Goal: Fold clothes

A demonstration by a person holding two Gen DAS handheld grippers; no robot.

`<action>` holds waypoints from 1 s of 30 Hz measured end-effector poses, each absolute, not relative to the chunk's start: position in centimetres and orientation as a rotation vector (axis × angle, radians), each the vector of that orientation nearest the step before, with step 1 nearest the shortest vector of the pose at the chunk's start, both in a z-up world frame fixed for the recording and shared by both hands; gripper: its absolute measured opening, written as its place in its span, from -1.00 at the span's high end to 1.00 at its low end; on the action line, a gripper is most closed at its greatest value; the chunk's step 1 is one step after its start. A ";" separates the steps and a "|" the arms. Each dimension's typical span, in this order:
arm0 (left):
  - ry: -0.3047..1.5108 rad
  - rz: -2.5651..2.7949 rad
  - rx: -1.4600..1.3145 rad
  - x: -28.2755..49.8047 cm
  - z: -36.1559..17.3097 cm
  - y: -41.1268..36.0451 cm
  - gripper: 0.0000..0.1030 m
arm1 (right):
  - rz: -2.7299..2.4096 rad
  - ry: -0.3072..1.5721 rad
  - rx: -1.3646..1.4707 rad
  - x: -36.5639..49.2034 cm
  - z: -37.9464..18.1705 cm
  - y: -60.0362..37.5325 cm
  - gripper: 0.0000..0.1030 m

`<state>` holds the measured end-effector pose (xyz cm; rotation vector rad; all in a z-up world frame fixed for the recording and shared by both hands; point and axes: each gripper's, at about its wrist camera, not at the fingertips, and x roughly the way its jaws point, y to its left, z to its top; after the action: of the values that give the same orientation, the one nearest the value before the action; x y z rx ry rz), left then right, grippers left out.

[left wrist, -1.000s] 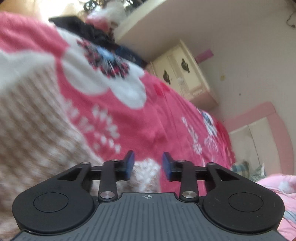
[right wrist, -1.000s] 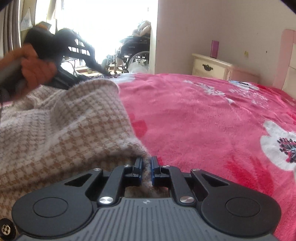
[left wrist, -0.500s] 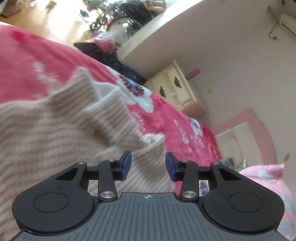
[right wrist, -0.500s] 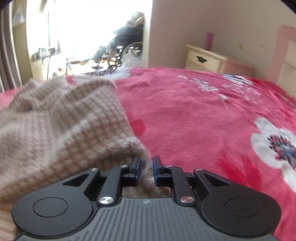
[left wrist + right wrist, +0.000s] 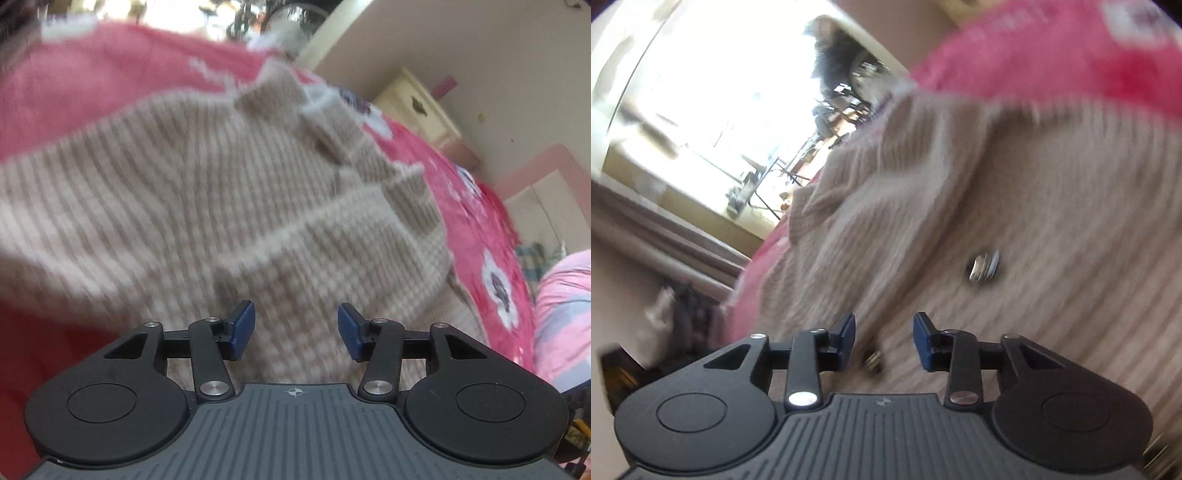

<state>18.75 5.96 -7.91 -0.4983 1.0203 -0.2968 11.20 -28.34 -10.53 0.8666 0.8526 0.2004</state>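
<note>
Left wrist view: the left hand-held gripper (image 5: 296,328) is spread, gripping nothing. The sweater (image 5: 207,192) lies bunched on the red blanket (image 5: 476,206), directly ahead of and beneath the fingers. A nightstand (image 5: 421,107) stands beyond.

Right wrist view: the right hand-held gripper (image 5: 884,341) is spread and empty. The sweater (image 5: 1015,206) fills the area ahead; a button (image 5: 983,266) lies just beyond the fingertips.

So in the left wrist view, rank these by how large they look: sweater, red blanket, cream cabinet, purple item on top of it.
1. Sweater, though it lies nearest the camera.
2. Red blanket.
3. Cream cabinet.
4. Purple item, smallest.
</note>
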 end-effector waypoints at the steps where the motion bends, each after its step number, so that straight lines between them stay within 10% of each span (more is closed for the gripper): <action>1: 1.027 -0.285 -0.493 18.6 -8.4 5.8 0.04 | 0.198 0.860 0.922 10.9 -11.0 -28.0 0.25; 7: 1.003 -0.247 -0.492 17.9 -9.8 5.3 0.10 | 0.195 0.896 1.013 9.7 -12.1 -26.4 0.24; 10: 0.974 -0.247 -0.492 17.6 -9.7 5.2 0.74 | 0.178 0.896 1.020 8.9 -12.2 -26.6 0.24; 14: 0.985 -0.228 -0.523 17.4 -9.7 5.2 0.79 | 0.149 0.882 1.018 7.0 -12.5 -27.3 0.24; 21: 1.049 -0.190 -0.518 16.6 -9.0 5.6 -0.11 | 0.161 0.833 1.058 5.5 -13.4 -28.2 0.23; 30: 1.038 -0.148 -0.509 16.4 -9.4 4.8 -0.18 | 0.196 0.850 1.070 5.7 -13.7 -27.4 0.21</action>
<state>16.38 4.79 -9.37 -0.5093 1.0376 -0.1482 5.72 -27.42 -13.66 1.0697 0.8496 0.1963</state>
